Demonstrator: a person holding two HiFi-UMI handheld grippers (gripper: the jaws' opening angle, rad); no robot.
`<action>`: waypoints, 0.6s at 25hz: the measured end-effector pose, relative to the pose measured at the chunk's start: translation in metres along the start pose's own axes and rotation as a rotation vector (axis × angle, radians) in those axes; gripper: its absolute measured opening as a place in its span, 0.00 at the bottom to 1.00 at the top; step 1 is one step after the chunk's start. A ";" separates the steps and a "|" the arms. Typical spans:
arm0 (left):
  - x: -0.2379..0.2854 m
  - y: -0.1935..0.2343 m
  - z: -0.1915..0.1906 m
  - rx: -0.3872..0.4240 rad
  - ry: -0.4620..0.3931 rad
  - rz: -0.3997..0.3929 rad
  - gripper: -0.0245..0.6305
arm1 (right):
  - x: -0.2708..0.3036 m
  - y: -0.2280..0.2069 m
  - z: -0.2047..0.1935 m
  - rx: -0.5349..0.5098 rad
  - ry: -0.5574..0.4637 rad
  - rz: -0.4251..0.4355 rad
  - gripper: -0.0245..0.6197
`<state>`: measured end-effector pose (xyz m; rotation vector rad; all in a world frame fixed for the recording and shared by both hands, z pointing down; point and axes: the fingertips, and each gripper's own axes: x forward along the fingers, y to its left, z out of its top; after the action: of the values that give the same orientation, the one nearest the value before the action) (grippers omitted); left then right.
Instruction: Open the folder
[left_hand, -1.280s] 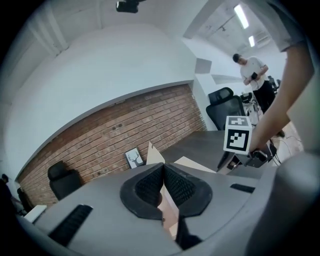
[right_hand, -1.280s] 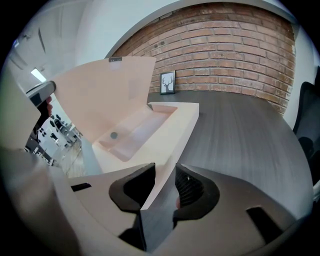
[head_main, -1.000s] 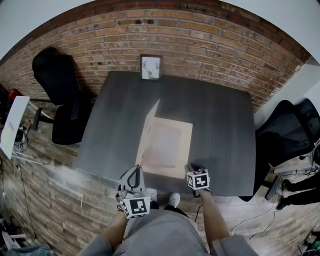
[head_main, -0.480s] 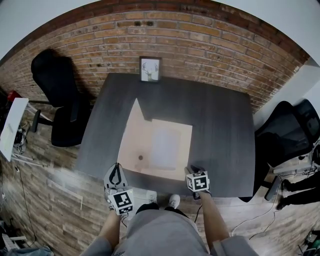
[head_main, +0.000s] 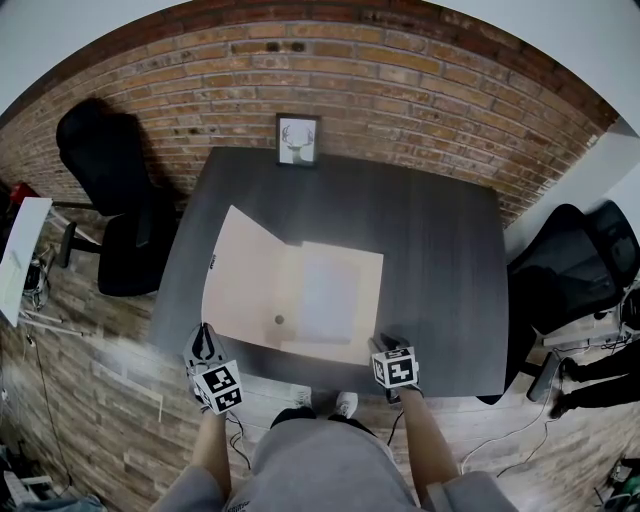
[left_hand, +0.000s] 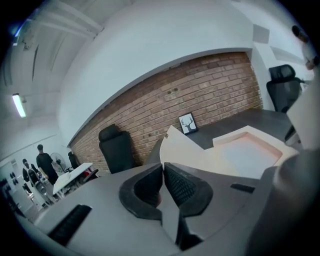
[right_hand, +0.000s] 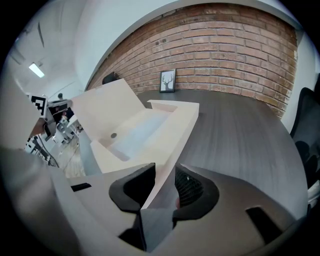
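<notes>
— Any readable writing or brand names?

— None legible. Only black-and-white square markers on each gripper's cube. Small dark mark on the outer edge of the folder's flap (head_main: 240, 280), too small to read. Framed print of an antlered deer head (head_main: 298, 140) at the table's far edge, against the brick wall (head_main: 400, 90), with no caption.

— And the folder itself?

— Pale cream card folder (head_main: 365, 270), lying open near the front edge of a dark grey wooden table (head_main: 440, 240). Right half shaped like a shallow tray with raised sides, holding a whitish sheet (head_main: 330, 295). Small round dark spot (head_main: 279, 320) on the inner face, left of the sheet. Flap swung out to the left and tilted up off the table, not flat.

— Grippers?

— Left gripper (head_main: 204, 336) at the flap's near-left corner, jaws pressed together on the thin card edge. Right gripper (head_main: 381, 343) at the tray's near-right corner, jaws clamped on that edge, with card running between the pads.

— Surroundings?

— Black office chair (head_main: 110, 200) left of the table, another (head_main: 575, 270) on the right, wood-plank floor below.
</notes>
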<state>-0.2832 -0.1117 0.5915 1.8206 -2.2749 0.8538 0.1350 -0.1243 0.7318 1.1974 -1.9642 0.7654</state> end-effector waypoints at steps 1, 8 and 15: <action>0.005 0.005 -0.007 0.000 0.022 0.007 0.05 | 0.000 0.000 0.000 -0.001 0.002 0.000 0.19; 0.038 0.031 -0.052 -0.047 0.146 0.037 0.07 | -0.002 0.000 0.000 0.016 0.014 -0.001 0.19; 0.065 0.043 -0.091 -0.286 0.257 0.015 0.07 | -0.002 0.001 0.001 0.037 0.020 -0.007 0.19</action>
<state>-0.3648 -0.1191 0.6794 1.4820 -2.1234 0.6767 0.1348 -0.1238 0.7299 1.2132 -1.9364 0.8099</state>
